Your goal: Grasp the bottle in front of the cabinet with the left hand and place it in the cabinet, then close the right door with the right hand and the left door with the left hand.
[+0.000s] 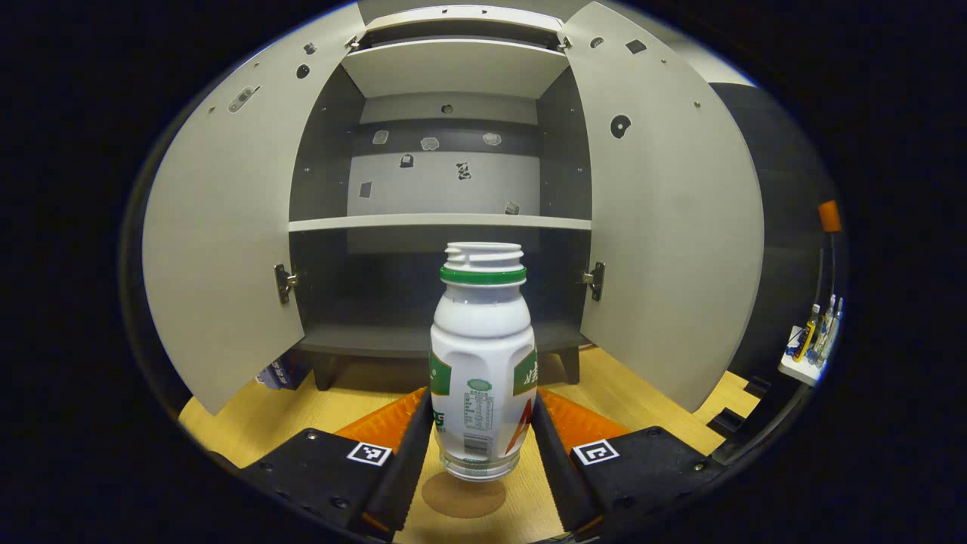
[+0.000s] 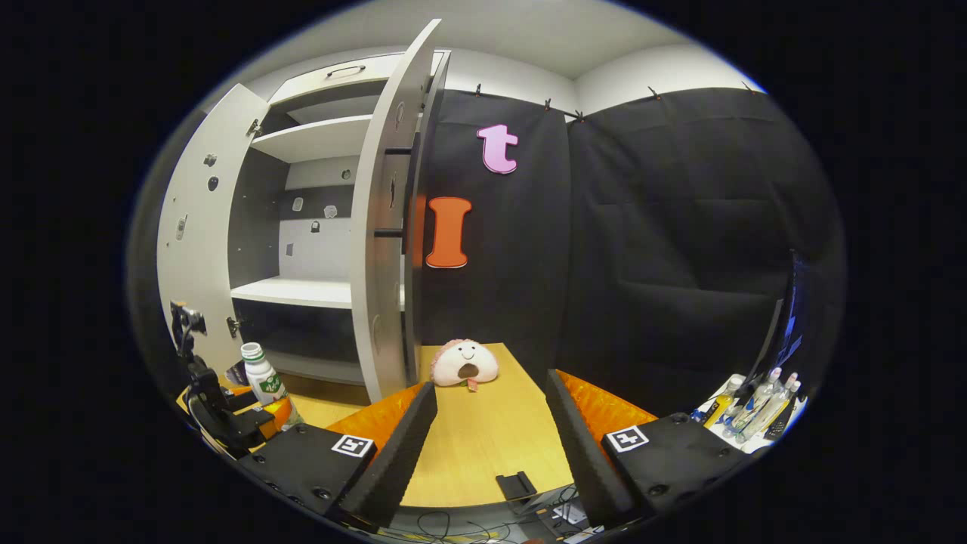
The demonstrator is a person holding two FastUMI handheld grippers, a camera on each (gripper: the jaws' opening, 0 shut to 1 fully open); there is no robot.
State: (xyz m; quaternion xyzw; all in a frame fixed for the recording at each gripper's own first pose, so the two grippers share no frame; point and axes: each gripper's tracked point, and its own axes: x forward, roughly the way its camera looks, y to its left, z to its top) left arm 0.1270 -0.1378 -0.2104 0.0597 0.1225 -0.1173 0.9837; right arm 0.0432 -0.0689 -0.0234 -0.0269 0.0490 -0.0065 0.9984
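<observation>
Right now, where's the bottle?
In the left gripper view the bottle hangs just above the table between the left gripper fingers, before the open cabinet.

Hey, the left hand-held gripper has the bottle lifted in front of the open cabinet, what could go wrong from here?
1. The bottle has no cap; tilting it on the way in might spill anything inside, though I cannot see contents.
2. The left hand-held gripper clamps it low on the body, so the tall top could tip or clip the middle shelf.
3. The right door stands wide open near the plush toy; I cannot tell whether closing it would brush the toy.
</observation>
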